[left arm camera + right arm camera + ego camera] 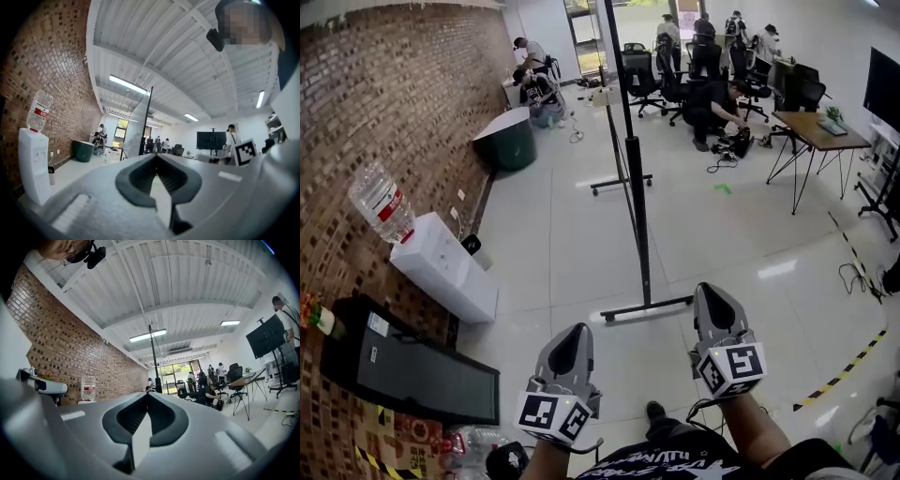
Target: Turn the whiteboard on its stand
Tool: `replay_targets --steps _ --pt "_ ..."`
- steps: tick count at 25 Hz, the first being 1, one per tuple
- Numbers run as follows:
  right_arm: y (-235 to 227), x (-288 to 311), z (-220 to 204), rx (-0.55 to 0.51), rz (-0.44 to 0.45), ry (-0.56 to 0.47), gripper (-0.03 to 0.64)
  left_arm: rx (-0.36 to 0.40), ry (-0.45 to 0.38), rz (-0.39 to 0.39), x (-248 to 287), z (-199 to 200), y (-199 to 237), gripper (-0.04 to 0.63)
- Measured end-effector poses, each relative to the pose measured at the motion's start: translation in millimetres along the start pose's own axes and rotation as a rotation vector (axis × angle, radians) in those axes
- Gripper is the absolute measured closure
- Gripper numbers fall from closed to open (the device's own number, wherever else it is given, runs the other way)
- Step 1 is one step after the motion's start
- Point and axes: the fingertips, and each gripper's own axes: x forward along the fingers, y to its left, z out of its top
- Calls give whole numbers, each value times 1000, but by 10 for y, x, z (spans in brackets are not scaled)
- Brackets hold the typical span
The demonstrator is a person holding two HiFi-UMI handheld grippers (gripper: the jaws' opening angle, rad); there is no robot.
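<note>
The whiteboard (630, 159) stands edge-on in the middle of the head view, a thin dark upright line on a floor stand with a cross foot (647, 307). In the left gripper view the whiteboard (140, 123) shows as a pale tilted panel ahead. In the right gripper view the whiteboard (153, 363) is only a dark post. My left gripper (578, 331) and right gripper (710, 290) are held low, short of the stand's foot, one on each side of it. Both are shut with nothing between the jaws, and neither touches the board.
A water dispenser (442, 264) and a long dark cabinet (412, 370) line the brick wall on the left. A green bin (512, 142) sits further back. Desks (816, 127), office chairs and people fill the far right. Yellow-black tape (844, 370) marks the floor.
</note>
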Motion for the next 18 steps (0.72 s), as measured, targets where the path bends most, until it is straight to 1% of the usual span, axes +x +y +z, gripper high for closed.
replay_targets --steps 3,7,10,13,15,18 --pt "-119 322 37 -2 6 -24 609 14 -9 7 323 101 116 589" --pt "-301 670 9 16 14 -41 608 20 -6 24 609 -11 279 589" --pt "-420 913 -3 -15 13 -44 607 21 -5 54 806 -3 354 589" --pt "-420 1132 -35 -38 16 -35 607 20 4 73 936 -16 468 589" --pt "-359 1323 -89 -50 20 -25 607 12 6 78 1033 -31 625 589" --pt "-325 1628 -179 -48 4 -15 607 0 12 59 1252 -60 857 589"
